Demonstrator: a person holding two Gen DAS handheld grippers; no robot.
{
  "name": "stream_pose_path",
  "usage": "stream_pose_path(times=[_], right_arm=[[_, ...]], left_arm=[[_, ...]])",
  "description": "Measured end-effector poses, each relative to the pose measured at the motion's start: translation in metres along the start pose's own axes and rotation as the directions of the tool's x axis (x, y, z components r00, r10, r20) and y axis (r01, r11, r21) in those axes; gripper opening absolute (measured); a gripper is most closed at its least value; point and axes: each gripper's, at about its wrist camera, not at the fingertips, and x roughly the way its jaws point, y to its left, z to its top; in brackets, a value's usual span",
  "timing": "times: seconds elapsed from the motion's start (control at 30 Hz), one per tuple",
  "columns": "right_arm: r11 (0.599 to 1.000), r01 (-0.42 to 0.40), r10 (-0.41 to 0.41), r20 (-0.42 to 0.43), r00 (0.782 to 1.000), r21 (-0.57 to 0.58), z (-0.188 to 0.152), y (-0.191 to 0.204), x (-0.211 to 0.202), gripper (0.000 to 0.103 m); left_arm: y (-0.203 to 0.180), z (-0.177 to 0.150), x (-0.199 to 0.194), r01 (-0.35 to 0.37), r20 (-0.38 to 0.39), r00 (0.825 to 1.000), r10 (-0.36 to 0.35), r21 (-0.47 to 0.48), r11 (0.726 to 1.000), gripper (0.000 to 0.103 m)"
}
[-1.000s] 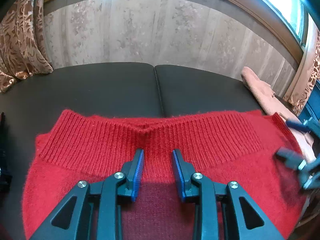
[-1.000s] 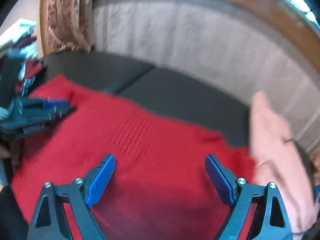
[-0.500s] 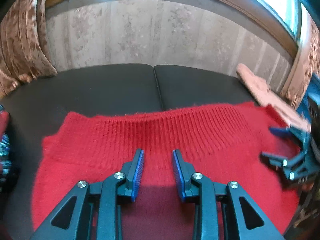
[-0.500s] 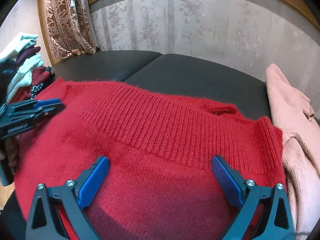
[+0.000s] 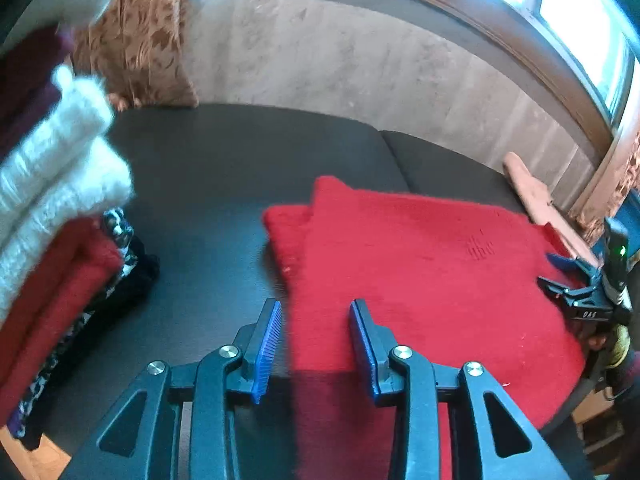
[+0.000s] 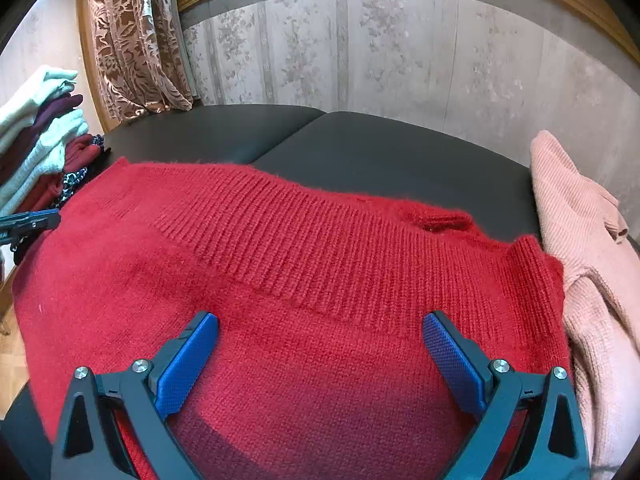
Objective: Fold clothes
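Note:
A red knitted sweater point(image 5: 420, 272) lies flat on the dark padded table point(image 5: 240, 160), its ribbed band point(image 6: 320, 248) toward the wall. My left gripper point(image 5: 318, 322) hovers at the sweater's left edge, which runs between its fingers. Its jaws are opening and the pads do not press on the knit. My right gripper point(image 6: 320, 344) stands wide open above the sweater's near right part, holding nothing. The left wrist view catches the right gripper point(image 5: 576, 280) at the sweater's right side. The right wrist view catches the left gripper point(image 6: 32, 224) at the sweater's left side.
A stack of folded clothes point(image 5: 60, 200), white, maroon and red, stands on the table's left end point(image 6: 36, 140). A pink sweater point(image 6: 580, 260) lies heaped at the right, touching the red one. Patterned curtains point(image 6: 128, 40) and a panelled wall close off the back.
My left gripper has swung left from the sweater's middle to its left edge, and its jaws stand slightly wider. The right gripper widened early in the second and has since held still.

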Motion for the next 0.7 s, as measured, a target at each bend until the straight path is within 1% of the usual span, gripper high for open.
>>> stream_pose_path(times=[0.03,0.1,0.13,0.2,0.27,0.33,0.4,0.47,0.53,0.6,0.63,0.7], right_arm=[[1.000,-0.001,0.001,0.001,1.000,0.000,0.001,0.000,0.001,0.103],[1.000,-0.002,0.002,0.002,1.000,0.001,0.001,0.001,0.002,0.103],[1.000,-0.002,0.002,0.003,1.000,0.000,0.002,0.002,0.003,0.103],[1.000,-0.003,0.003,0.004,1.000,0.001,0.002,0.003,0.003,0.103],[1.000,-0.006,0.006,0.007,1.000,0.004,0.001,0.002,0.003,0.103],[1.000,-0.012,0.012,0.010,1.000,0.009,0.001,0.000,0.002,0.103],[1.000,-0.019,0.019,0.015,1.000,0.014,0.000,-0.001,0.001,0.103],[1.000,-0.022,0.022,0.018,1.000,0.016,0.000,-0.001,0.001,0.103],[1.000,-0.020,0.020,0.019,1.000,0.015,0.000,-0.001,0.000,0.103],[1.000,-0.019,0.019,0.019,1.000,0.014,0.001,0.000,0.000,0.103],[1.000,-0.018,0.018,0.020,1.000,0.014,0.001,0.000,0.000,0.103],[1.000,-0.016,0.016,0.021,1.000,0.013,0.000,0.000,-0.001,0.103]], left_arm=[[0.006,0.002,0.005,0.030,-0.015,0.999,-0.030,-0.010,0.999,0.037],[0.016,0.007,0.015,0.086,-0.045,0.995,-0.088,-0.036,0.996,0.043],[0.020,0.009,0.020,0.111,-0.056,0.992,-0.114,-0.050,0.993,0.044],[0.025,0.010,0.035,0.150,-0.089,0.984,-0.155,-0.066,0.987,0.051],[0.030,0.015,0.041,0.153,-0.089,0.983,-0.160,-0.079,0.985,0.053],[0.033,0.018,0.041,0.123,-0.097,0.987,-0.131,-0.083,0.989,0.053],[0.031,0.014,0.035,0.103,-0.101,0.989,-0.107,-0.047,0.994,0.053],[0.027,0.008,0.034,0.102,-0.116,0.988,-0.102,-0.002,0.995,0.053],[0.027,0.007,0.036,0.116,-0.107,0.987,-0.116,-0.008,0.993,0.054],[0.029,0.011,0.043,0.161,-0.089,0.982,-0.166,-0.059,0.985,0.057],[0.028,0.012,0.047,0.178,-0.081,0.980,-0.184,-0.076,0.981,0.060],[0.020,0.015,0.053,0.199,-0.082,0.976,-0.204,-0.062,0.978,0.061]])
